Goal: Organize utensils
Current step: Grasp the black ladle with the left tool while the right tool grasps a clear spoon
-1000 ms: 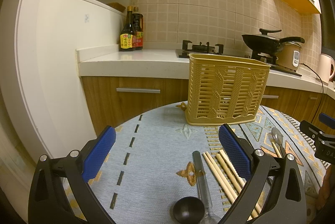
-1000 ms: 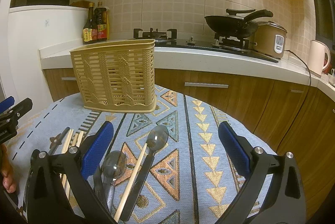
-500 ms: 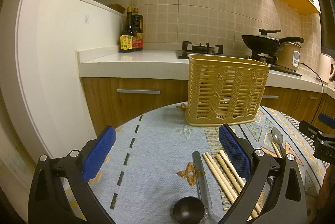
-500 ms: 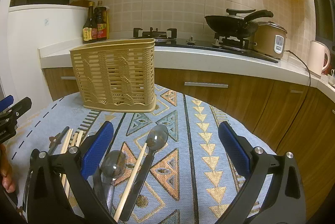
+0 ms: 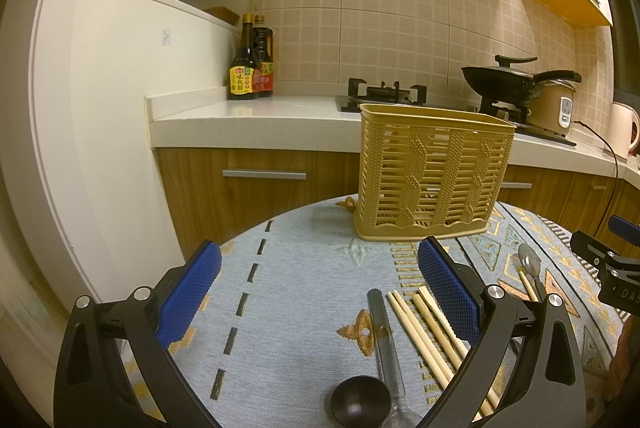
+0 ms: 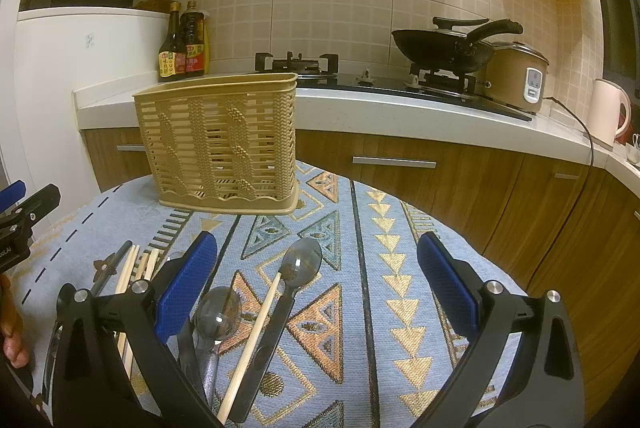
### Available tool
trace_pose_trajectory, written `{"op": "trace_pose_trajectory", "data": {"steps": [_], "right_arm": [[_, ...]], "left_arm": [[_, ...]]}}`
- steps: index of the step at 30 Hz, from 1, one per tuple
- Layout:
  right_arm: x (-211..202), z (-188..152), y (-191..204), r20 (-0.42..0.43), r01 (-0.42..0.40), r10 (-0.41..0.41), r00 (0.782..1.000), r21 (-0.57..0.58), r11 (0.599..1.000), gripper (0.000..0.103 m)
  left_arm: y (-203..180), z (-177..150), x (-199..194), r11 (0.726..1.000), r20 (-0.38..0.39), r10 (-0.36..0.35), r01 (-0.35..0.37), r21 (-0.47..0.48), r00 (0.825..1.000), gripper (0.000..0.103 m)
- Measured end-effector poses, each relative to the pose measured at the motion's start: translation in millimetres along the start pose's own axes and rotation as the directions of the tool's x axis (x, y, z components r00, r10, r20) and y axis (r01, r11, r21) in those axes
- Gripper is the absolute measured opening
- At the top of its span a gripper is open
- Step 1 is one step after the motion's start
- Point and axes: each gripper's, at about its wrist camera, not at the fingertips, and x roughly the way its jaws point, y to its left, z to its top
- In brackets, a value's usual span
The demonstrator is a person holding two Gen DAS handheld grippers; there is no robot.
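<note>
On the table, the tall basket (image 5: pixel 434 172) stands upright at the far edge, blocking the way straight ahead, while bare tablecloth (image 5: pixel 292 292) lies open to its left and in front of it. Chopsticks (image 5: pixel 424 332) and a black ladle (image 5: pixel 360 402) lie flat near the left gripper (image 5: pixel 320 292), low enough to pass over. Ahead of the right gripper (image 6: pixel 318 286) two spoons (image 6: pixel 298 264) and a single chopstick (image 6: pixel 256 332) crowd the left side; the patterned cloth to the right (image 6: pixel 404 268) is free
</note>
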Motion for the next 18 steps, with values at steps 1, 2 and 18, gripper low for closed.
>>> {"op": "trace_pose_trajectory", "data": {"steps": [1,2,18], "right_arm": [[0,0,0,0.000,0.000,0.000,1.000,0.000,1.000,0.096],[0,0,0,0.000,0.000,0.000,1.000,0.000,1.000,0.096],[12,2,-6,-0.147,-0.001,0.006,0.989,0.034,0.999,0.095]], "left_arm": [[0,0,0,1.000,0.000,0.000,0.000,0.000,1.000,0.096],[0,0,0,1.000,0.001,0.001,-0.001,0.000,1.000,0.096],[53,11,3,0.988,-0.222,-0.101,0.072,-0.134,0.970,0.084]]}}
